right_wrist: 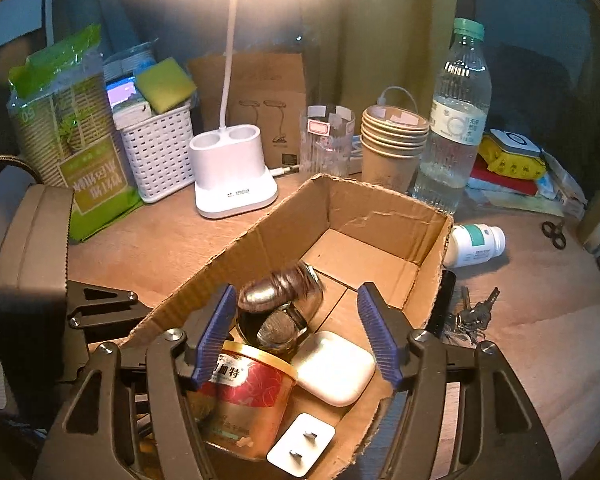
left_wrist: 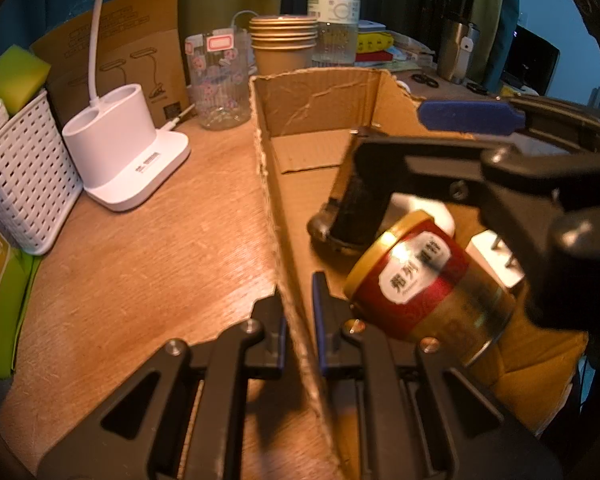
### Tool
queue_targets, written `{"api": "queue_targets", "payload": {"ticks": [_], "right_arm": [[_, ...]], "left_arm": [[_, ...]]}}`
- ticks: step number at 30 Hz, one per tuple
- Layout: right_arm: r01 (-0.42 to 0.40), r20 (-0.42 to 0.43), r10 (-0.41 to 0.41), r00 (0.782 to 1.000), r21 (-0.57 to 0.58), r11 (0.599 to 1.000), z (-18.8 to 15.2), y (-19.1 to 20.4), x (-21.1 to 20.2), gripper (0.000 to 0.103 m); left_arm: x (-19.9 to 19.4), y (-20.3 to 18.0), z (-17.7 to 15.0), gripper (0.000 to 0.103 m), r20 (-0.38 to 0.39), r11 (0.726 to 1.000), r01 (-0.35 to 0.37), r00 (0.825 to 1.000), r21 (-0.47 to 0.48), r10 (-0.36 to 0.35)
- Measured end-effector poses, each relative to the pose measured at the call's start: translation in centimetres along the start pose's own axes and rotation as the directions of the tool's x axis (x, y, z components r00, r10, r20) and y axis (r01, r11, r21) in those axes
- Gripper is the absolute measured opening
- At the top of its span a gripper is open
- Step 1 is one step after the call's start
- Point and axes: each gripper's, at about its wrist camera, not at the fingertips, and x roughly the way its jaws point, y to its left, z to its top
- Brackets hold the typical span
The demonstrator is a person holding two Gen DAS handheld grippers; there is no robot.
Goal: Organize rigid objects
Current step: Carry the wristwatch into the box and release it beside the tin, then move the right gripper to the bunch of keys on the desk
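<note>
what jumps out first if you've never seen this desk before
The open cardboard box mid-desk draws the eye, holding a red and gold tub, a white case and a white plug. The right gripper hangs open over them. Behind, the white desk lamp glares, and a white pill bottle lies right of the box.

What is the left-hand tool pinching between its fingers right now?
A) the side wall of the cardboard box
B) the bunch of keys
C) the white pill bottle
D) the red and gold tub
A: in the left wrist view the left gripper has its fingers closed on either side of the cardboard box wall, while the red and gold tub sits inside the box.
</note>
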Motion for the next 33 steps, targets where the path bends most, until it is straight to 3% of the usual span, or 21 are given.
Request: {"api": "queue_targets", "payload": {"ticks": [9, 33], "right_arm": [[0.023, 0.078, -0.027, 0.997, 0.051, 0.998, -0.1, -1.4, -2.7, 0.066], [0.114, 0.13, -0.14, 0.982, 0.191, 0.975, -1.4, -6.2, -5.5, 0.067]], "left_arm": [[0.0, 0.0, 0.0, 0.011, 0.0, 1.0, 0.0, 1.0, -0.001, 0.0], [0.0, 0.0, 0.0, 0.011, 0.0, 1.0, 0.0, 1.0, -0.002, 0.0]]}}
